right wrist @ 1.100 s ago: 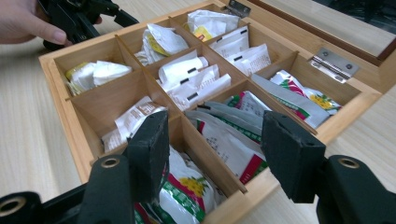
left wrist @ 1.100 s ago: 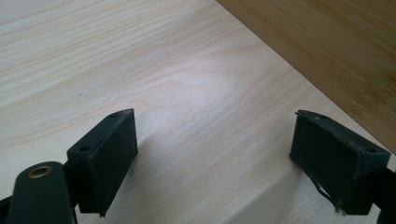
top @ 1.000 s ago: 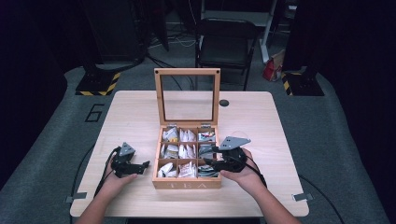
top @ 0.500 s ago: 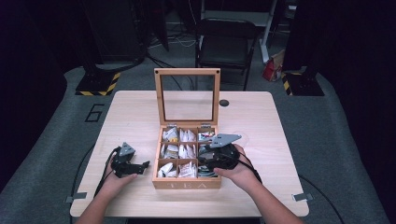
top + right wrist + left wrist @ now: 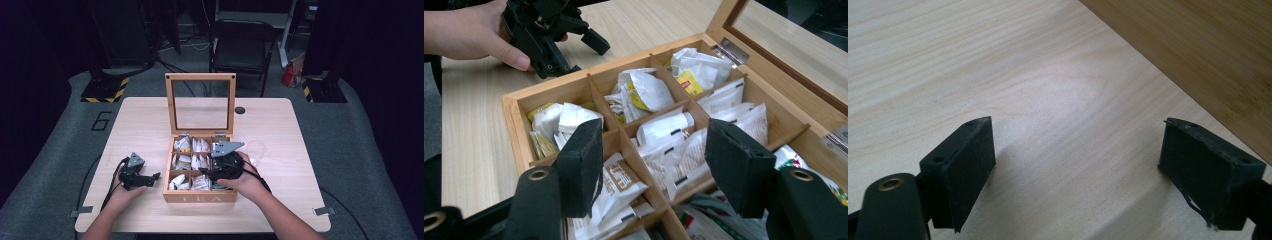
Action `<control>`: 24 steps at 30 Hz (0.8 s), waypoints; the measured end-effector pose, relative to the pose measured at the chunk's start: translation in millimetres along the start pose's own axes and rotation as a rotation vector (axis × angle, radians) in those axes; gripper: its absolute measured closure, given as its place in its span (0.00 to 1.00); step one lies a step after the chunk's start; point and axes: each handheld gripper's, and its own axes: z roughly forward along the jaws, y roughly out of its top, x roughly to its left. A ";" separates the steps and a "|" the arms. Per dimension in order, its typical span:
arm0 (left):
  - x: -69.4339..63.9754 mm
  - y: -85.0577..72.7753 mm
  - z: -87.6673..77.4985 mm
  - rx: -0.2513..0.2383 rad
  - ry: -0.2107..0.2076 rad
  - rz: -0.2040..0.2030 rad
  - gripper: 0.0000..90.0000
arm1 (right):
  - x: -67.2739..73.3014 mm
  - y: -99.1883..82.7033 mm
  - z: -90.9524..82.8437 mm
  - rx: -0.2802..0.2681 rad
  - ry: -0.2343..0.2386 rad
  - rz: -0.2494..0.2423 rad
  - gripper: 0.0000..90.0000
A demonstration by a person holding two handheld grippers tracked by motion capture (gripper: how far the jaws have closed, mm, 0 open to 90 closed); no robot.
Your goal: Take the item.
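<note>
Since the earlier frames, your right gripper point(image 5: 207, 176) has moved from the box's right edge inward over the box point(image 5: 200, 197) and now hangs above its near compartments, jaws spread wide and empty, probably lined up to pick a tea bag point(image 5: 621, 185). Your left gripper point(image 5: 150, 178) has stayed on the table point(image 5: 145, 125) just left of the box, jaws also apart and holding nothing, likely parked to keep clear. With the lid point(image 5: 200, 77) upright behind, the box is open to you.

Light wooden table point(image 5: 150, 125), and at its centre sits the open wooden tea box point(image 5: 200, 196), lid up toward twelve o'clock. A small dark round spot point(image 5: 240, 110) lies at one o'clock, a clear cup point(image 5: 256, 149) just beside the box at three o'clock.
</note>
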 end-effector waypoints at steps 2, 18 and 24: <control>0.1 0.0 -0.1 0.002 -0.001 0.002 0.16 | 1.2 2.5 2.7 0.006 0.006 -0.004 0.44; 0.1 0.0 0.0 0.000 -0.001 0.001 0.16 | -3.0 16.9 19.3 0.028 0.006 -0.031 0.59; 0.1 0.0 0.0 0.000 -0.001 0.001 0.16 | -4.8 20.9 25.8 0.032 0.005 -0.032 0.63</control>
